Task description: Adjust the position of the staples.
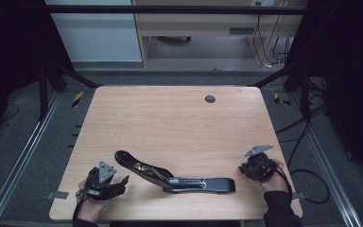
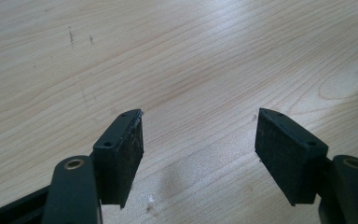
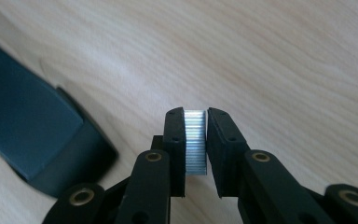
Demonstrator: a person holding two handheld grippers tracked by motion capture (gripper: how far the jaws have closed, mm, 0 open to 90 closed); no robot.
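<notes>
While clamped, the ribbed metal piece sits between the right tongs.

A light wooden table stands on grey carpet between metal rails. Behind it stand a wooden desk, a white cabinet and hanging cables.

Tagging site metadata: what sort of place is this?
Likely a lab data-collection rig: a bare wooden table inside a black metal frame, floor rails, loose cables, and office furniture behind.
</notes>
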